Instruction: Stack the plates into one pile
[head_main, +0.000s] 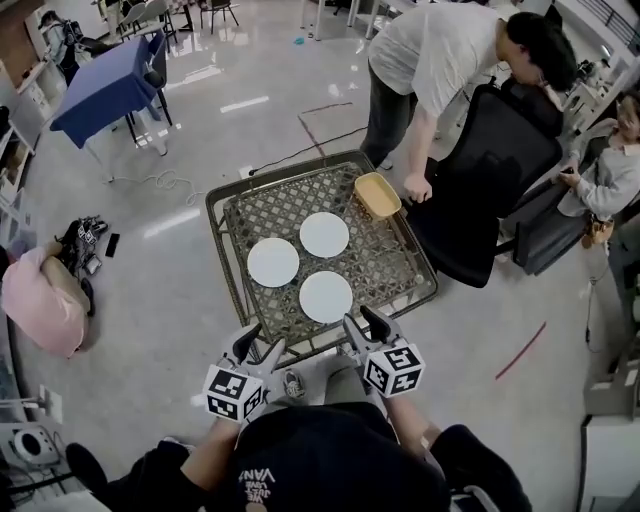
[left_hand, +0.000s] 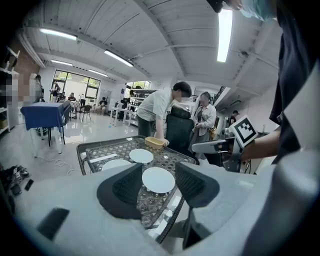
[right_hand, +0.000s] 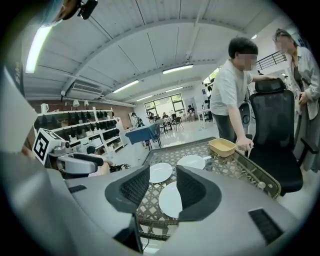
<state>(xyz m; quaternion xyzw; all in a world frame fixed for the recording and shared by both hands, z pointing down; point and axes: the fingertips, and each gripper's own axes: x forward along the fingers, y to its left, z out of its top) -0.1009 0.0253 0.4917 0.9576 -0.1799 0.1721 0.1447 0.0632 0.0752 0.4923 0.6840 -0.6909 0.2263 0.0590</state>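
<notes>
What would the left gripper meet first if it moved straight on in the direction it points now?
Probably the nearest white plate on the wicker table: it sits centred between the open fingers of the left gripper, with nothing nearer. Depth is unclear, so the table's near rim could come first.

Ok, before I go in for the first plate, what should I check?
1. Left claw open with nothing in it: ok.
2. Right claw open with nothing in it: ok.
3. Plates lie flat and apart on the lattice table, namely near plate, left plate and far plate: ok.
4. Enough lift under the near plate's rim for a claw to get under: cannot tell.
5. Work area free of people: not ok. A bystander's hand rests at the far corner beside the yellow dish.
</notes>
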